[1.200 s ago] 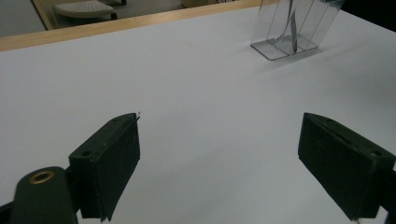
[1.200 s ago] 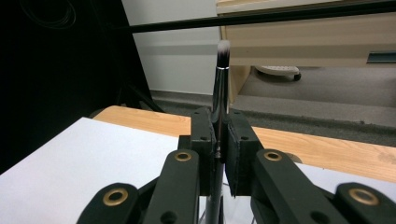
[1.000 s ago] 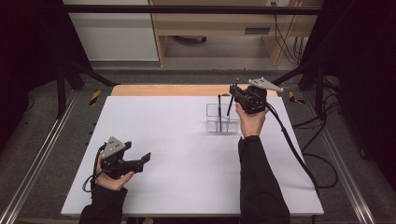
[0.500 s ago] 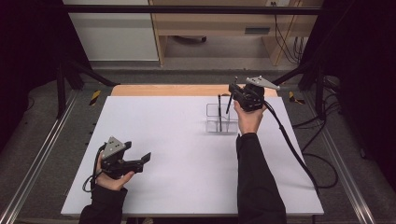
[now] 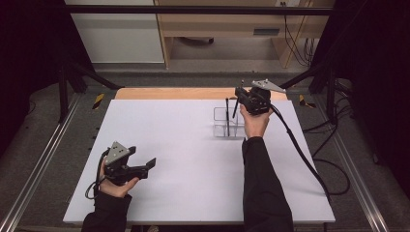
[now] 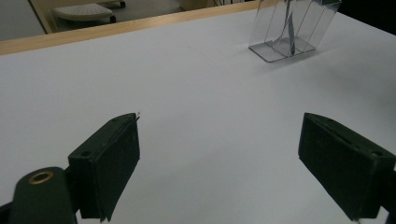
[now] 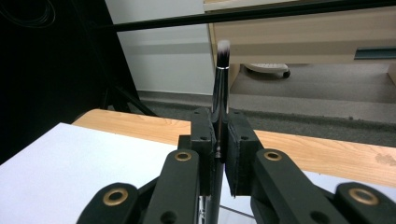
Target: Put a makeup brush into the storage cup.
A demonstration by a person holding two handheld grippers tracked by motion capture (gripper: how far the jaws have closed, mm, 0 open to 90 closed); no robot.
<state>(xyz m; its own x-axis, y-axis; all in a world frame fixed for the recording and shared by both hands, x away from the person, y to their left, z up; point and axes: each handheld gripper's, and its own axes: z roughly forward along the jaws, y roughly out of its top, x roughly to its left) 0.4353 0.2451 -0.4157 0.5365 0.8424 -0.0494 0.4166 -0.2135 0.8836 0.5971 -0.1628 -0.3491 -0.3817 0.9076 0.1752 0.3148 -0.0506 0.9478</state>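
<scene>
The high view looks down and forward over the whole tabletop (image 5: 193,159). The left claw view skims low across it toward the clear holder (image 6: 292,28) — shared with the high view; the right claw view faces outward, close-up.

My right gripper (image 5: 240,94) pinches a makeup brush (image 7: 220,88) above the clear organizer (image 5: 228,126) at the table's (image 5: 193,159) far right; my left gripper (image 5: 145,166) hovers near-left.

From my seat, the brush (image 7: 220,105) drops out of sight between the right gripper (image 7: 218,154) pads — its lower handle hidden — and its bristle tip is blurred.
</scene>
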